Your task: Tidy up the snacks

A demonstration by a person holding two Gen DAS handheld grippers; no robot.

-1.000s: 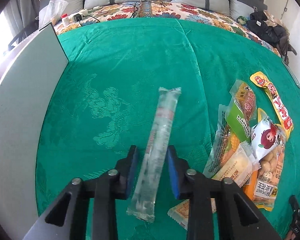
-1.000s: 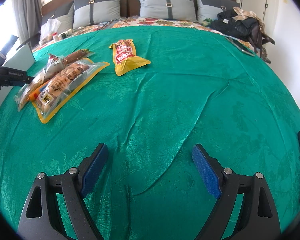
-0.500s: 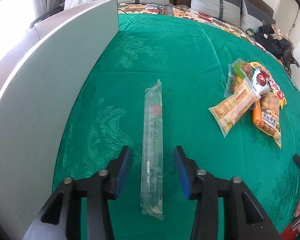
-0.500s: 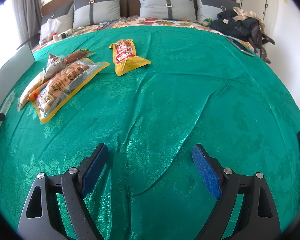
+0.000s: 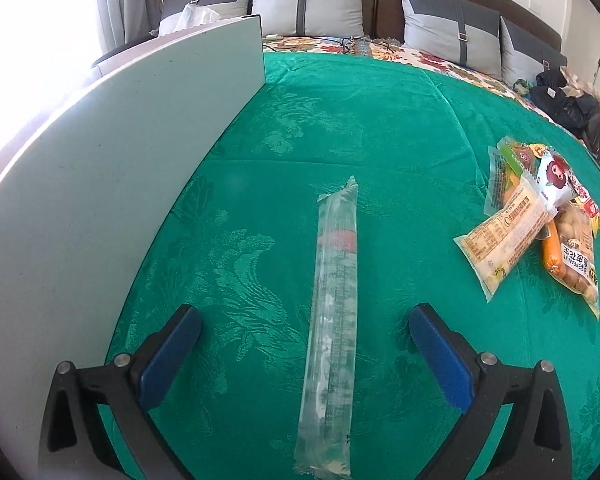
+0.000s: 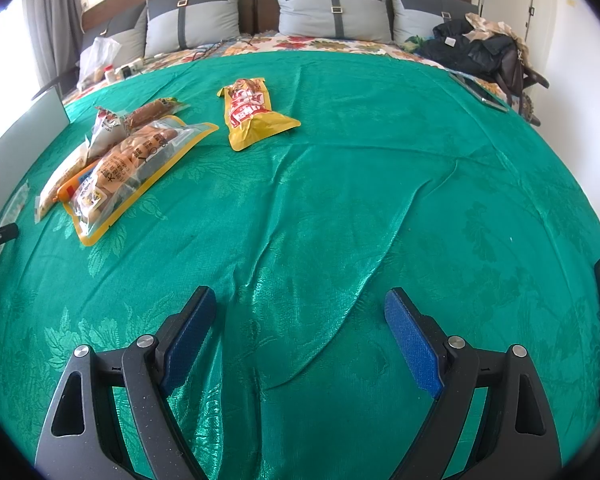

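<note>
A long clear snack packet (image 5: 334,312) lies flat on the green bedspread (image 5: 380,128), parallel to a pale board. My left gripper (image 5: 304,334) is open, its blue pads on either side of the packet and not touching it. A pile of snack packs (image 5: 540,224) lies to the right; it also shows in the right wrist view (image 6: 116,160). A yellow and red snack bag (image 6: 252,112) lies apart from the pile. My right gripper (image 6: 300,332) is open and empty over bare bedspread.
A pale upright board (image 5: 100,184) stands along the left edge of the bedspread. Grey pillows (image 6: 332,12) line the headboard. Dark bags and clothes (image 6: 480,52) sit at the far right corner. A plastic bag and small bottles (image 6: 100,64) lie at the far left.
My left gripper set the clear packet down beside the board, let go and opened wide. The right gripper has not moved.
</note>
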